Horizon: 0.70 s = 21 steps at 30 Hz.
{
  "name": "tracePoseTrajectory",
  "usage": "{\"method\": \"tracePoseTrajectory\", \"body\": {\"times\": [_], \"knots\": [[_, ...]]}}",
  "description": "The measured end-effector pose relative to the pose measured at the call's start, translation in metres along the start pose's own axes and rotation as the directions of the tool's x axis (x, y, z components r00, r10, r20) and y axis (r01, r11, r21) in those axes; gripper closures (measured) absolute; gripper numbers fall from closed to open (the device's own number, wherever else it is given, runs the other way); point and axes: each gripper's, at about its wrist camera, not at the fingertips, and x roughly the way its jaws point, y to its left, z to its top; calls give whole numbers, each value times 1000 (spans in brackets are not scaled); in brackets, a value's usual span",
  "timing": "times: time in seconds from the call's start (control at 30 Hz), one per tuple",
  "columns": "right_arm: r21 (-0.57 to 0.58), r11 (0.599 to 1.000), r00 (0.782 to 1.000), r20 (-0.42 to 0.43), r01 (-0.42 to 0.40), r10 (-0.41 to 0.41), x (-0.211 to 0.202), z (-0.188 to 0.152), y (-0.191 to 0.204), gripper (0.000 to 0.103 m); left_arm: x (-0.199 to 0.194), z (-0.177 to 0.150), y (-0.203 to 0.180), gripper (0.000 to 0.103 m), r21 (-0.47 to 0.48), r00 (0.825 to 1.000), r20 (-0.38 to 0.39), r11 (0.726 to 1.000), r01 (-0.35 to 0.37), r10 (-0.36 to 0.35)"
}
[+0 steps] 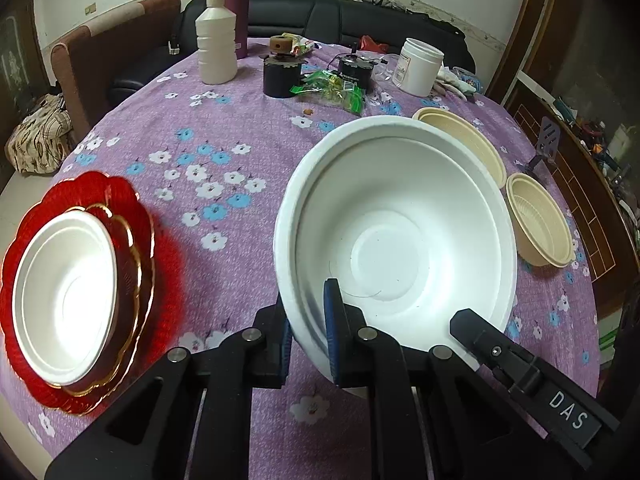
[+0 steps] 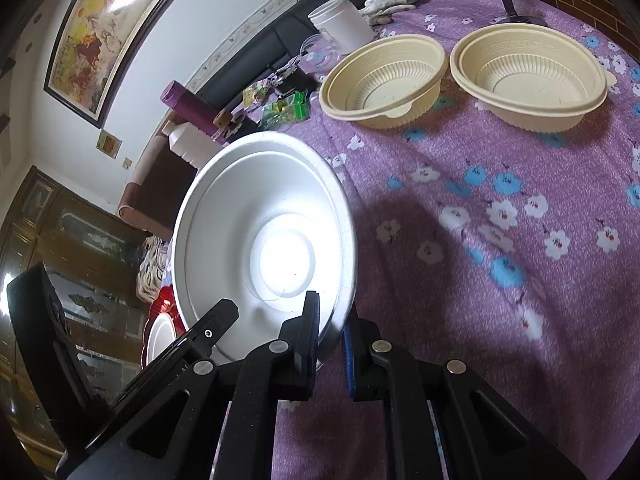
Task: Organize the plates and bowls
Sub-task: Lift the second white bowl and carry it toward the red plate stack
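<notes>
My left gripper (image 1: 310,320) is shut on the near rim of a large white bowl (image 1: 400,232), holding it tilted above the purple flowered tablecloth. My right gripper (image 2: 330,332) is shut on the rim of the same white bowl (image 2: 264,240), which is tilted up on edge; the other gripper (image 2: 176,344) shows at its left. A red scalloped plate (image 1: 132,208) at the left holds a gold-rimmed plate and a smaller white bowl (image 1: 64,296). Two beige ribbed bowls (image 1: 540,224) (image 1: 464,140) sit at the right; they also show in the right wrist view (image 2: 384,80) (image 2: 528,76).
At the table's far side stand a white bottle (image 1: 216,44), a purple flask (image 1: 236,8), a black cup (image 1: 282,76), green snack packets (image 1: 332,90) and a white jar (image 1: 420,66). A black sofa and a brown chair stand behind. A phone stand (image 1: 544,144) is at the right edge.
</notes>
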Motion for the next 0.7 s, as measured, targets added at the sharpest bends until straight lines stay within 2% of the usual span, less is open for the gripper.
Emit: {"method": "tracePoseTrajectory", "body": {"times": [0.7], "knots": [[-24,999,1000,15,27,-27,-8,-21,0,93,-8,-26,5,90,23,1000,21,1000,19,-20]]}}
